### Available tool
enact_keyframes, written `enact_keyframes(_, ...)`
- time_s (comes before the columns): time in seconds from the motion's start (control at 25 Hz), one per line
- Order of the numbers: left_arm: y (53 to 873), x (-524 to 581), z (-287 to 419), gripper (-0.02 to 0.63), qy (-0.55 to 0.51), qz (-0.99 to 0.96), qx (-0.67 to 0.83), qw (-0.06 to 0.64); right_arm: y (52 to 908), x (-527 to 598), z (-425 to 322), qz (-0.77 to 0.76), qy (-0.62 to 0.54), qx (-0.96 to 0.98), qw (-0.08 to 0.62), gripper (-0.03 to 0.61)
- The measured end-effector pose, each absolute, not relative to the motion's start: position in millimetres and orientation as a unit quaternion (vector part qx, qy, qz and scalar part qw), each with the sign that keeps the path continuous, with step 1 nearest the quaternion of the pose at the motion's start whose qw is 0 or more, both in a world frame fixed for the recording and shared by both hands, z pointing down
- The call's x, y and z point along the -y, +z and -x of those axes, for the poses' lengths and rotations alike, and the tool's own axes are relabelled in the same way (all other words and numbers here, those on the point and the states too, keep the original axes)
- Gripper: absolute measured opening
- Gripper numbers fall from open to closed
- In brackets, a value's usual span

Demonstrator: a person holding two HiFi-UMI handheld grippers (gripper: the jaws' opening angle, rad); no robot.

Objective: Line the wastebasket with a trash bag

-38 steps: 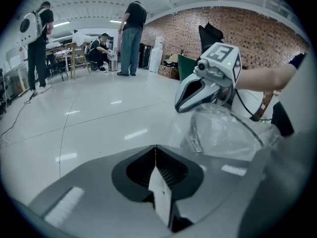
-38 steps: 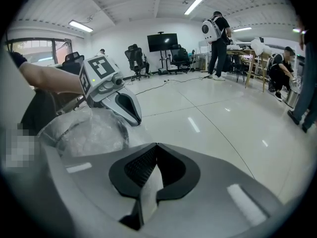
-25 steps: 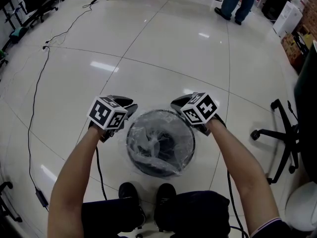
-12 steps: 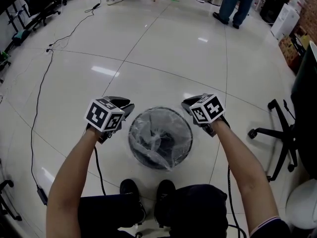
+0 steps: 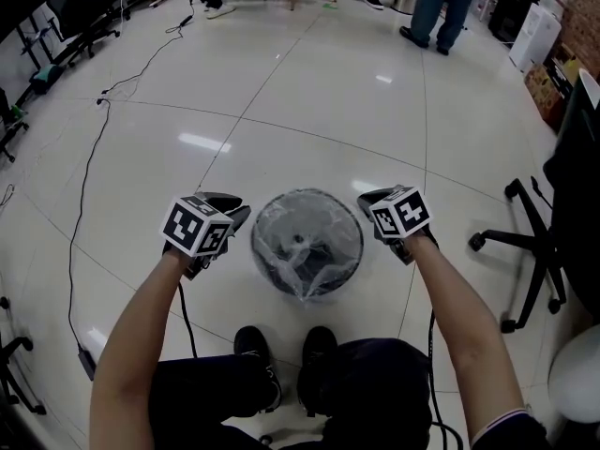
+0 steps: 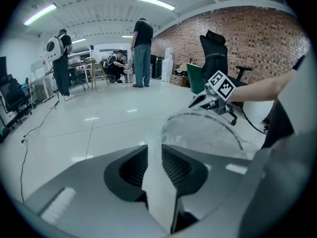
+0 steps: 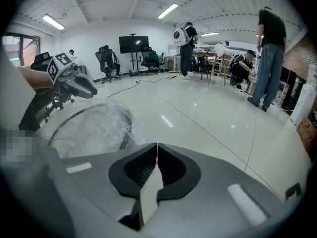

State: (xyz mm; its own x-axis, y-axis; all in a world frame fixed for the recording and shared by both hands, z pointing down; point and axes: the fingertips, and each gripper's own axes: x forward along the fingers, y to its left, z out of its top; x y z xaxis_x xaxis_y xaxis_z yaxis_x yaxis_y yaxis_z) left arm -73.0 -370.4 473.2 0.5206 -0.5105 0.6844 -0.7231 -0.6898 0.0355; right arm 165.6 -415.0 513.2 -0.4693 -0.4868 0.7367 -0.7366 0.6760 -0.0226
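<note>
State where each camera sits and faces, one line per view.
Head view: on the head, looking down at the wastebasket; both forearms show.
Left gripper view: on the left hand-held gripper, facing the right hand-held gripper and forearm.
Right gripper view: on the right one, facing the left one.
All share the wastebasket.

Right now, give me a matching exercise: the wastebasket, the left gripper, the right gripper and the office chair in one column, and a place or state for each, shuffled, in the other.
Things:
1. wastebasket
2. left gripper
3. right gripper
4. office chair

Places and states:
A. jaws together
B. at the right edge of the head view
C. on the floor between the two grippers, lined with a clear trash bag
D. jaws apart

Pairs: 1-C, 2-D, 3-A, 4-B.
</note>
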Motion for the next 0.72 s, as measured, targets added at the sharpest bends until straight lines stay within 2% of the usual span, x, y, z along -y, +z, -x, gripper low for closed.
enact_keyframes(0.72,494.7,330.6,62.9,0.092,0.301,-0.859,0.357,0.21,506.8,360.7,-182.4,-0.395,0.176,0.831,0.349,0.003)
